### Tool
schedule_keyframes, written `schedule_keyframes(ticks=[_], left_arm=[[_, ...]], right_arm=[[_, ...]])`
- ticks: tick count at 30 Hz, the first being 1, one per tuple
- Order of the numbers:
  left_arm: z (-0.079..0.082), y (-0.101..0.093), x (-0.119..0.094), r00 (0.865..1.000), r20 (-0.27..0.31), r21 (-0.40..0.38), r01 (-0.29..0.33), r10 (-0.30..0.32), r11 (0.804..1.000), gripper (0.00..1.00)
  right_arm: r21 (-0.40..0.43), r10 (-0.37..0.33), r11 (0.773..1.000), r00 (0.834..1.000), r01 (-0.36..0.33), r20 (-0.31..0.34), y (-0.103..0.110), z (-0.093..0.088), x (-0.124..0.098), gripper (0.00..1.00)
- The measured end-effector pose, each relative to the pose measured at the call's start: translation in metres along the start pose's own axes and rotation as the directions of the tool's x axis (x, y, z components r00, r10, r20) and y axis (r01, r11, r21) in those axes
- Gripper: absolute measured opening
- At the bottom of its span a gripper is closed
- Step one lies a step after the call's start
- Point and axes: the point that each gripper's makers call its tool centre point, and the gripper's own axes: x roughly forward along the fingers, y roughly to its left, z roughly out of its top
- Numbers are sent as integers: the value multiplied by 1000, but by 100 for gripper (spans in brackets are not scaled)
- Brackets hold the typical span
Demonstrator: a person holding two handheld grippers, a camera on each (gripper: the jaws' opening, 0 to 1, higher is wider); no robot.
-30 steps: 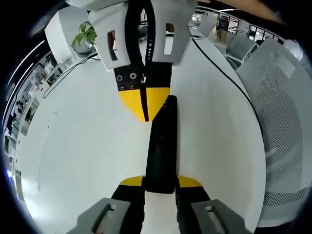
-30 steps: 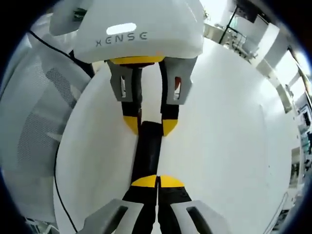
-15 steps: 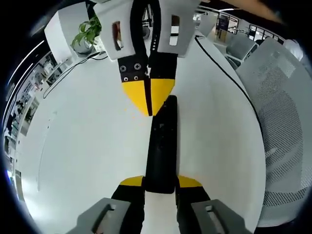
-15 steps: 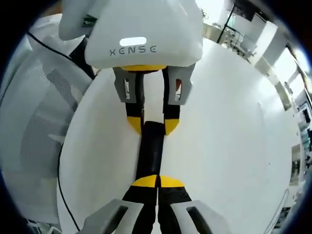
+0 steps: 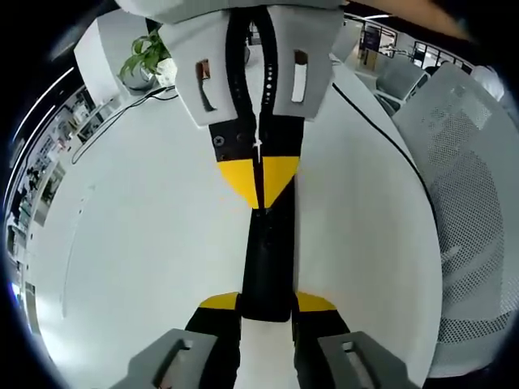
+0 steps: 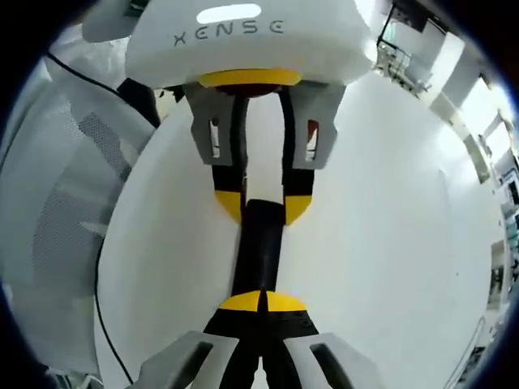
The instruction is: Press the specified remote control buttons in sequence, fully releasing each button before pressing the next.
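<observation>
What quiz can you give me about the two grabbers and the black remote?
1. True or false: the left gripper is clamped on one end of the black remote.
2. Pick one: the right gripper has its jaws A) wide open, B) shut together, C) around a cup.
3. What green thing stands far off on the white table?
Key: 1 true; 2 B; 3 a plant.
</observation>
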Motion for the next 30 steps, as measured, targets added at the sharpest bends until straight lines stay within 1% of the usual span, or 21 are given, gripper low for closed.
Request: schedule_keyframes(ticks=[5, 20, 27, 30], left_arm=[[0, 0, 0, 1000, 3, -2, -1, 1, 1000, 22], [-1, 0, 0, 1000, 5, -2, -7, 7, 1000, 23], [-1, 1, 0, 1000, 5, -7, -3, 3, 1000, 23], [-1, 1, 0, 1000, 4, -8, -3, 3, 1000, 22]], right_arm=[[-10, 8, 1000, 1000, -9, -9, 3, -1, 4, 0], [-17, 15, 1000, 1000, -15, -20, 4, -1, 7, 0], [-10, 19, 1000, 1000, -19, -23, 4, -2, 7, 0], [6, 24, 1000, 999, -24, -24, 4, -1, 7, 0]])
